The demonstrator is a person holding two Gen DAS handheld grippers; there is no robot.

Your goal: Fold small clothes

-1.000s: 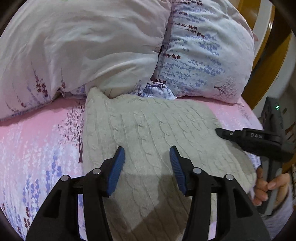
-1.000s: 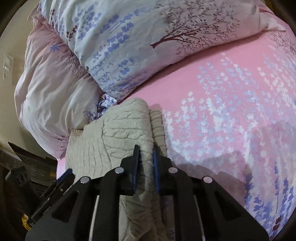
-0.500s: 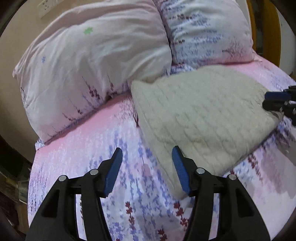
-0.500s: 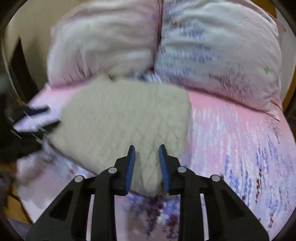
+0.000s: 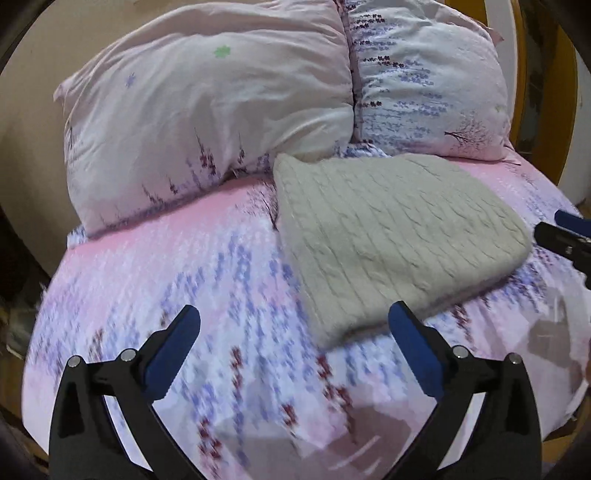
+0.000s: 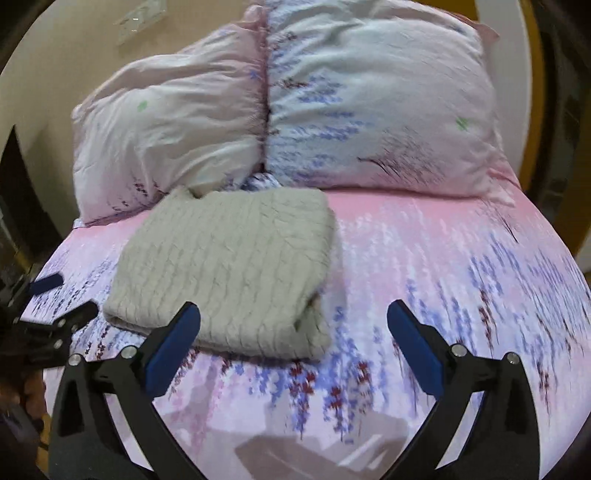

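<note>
A beige cable-knit sweater [image 5: 388,236] lies folded into a flat packet on the pink flowered sheet [image 5: 166,258], just in front of the pillows. My left gripper [image 5: 293,319] hovers over the sheet at the sweater's near-left corner. Its jaws are opening wide, and no pad touches the knit. My right gripper [image 6: 293,316] hangs back from the sweater [image 6: 229,266] on its near-right side, jaws also opening wide and holding nothing. Each gripper shows in the other's view: the right gripper [image 5: 565,232] at the right edge, the left gripper [image 6: 70,297] at the left edge.
Two plump flowered pillows [image 5: 207,110] [image 5: 428,81] lean against the head of the bed behind the sweater. A wooden bed frame [image 5: 532,92] curves along the right. The sheet [image 6: 461,277] spreads right of the sweater. A wall socket [image 6: 140,16] sits above the pillows.
Both grippers have drawn back from the sweater and their jaws have spread wide. The right one has let go of the sweater's edge. The sweater now lies folded and free.
</note>
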